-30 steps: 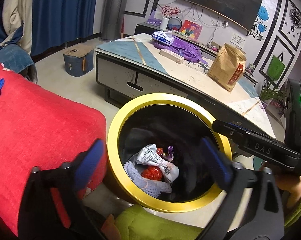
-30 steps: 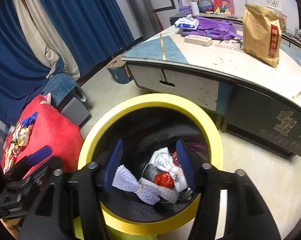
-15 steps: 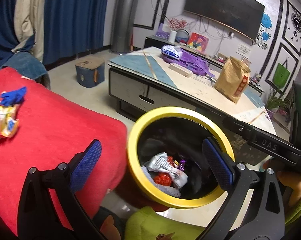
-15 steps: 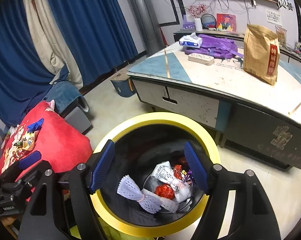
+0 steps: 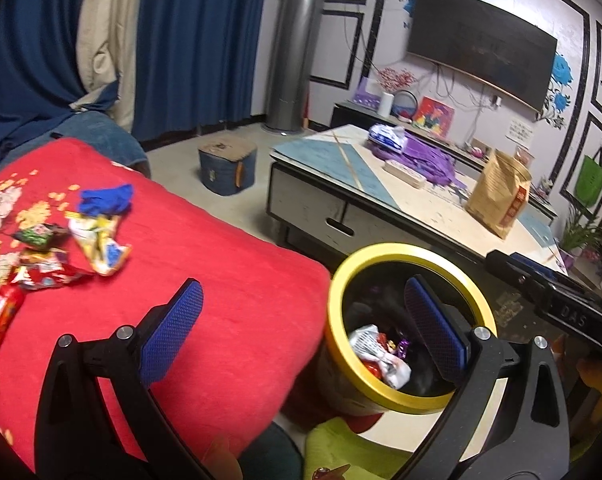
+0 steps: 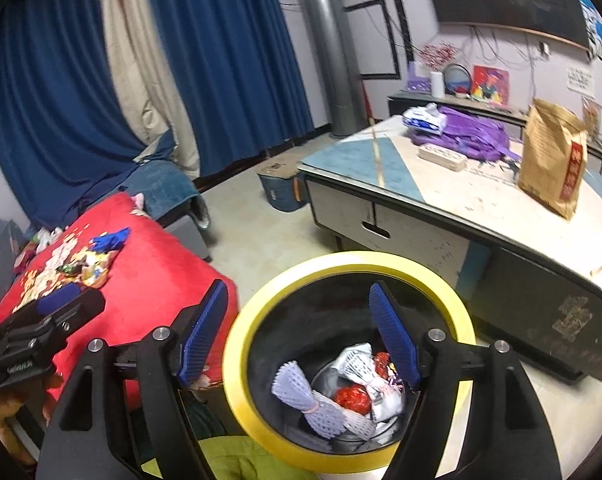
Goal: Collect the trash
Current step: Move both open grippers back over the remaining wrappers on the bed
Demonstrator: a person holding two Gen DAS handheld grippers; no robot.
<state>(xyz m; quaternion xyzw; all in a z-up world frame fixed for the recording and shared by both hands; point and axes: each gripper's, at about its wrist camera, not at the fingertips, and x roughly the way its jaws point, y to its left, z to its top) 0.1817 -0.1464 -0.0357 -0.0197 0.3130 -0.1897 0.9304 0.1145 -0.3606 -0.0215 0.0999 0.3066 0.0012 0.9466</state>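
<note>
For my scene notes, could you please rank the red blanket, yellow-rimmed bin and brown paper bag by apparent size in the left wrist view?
1. red blanket
2. yellow-rimmed bin
3. brown paper bag, though it stands farther away.

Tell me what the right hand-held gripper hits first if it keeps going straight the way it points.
Probably the bin. The right hand-held gripper, jaws open and empty, points down at its yellow rim and into its mouth, so it would meet the near rim or the trash inside. Depth is unclear.

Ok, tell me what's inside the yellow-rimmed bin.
In the bin: a pale foam net sleeve, a white printed wrapper, something red and small candy wrappers. Whatever lies beneath them, and the near inner wall, is hidden.
</note>
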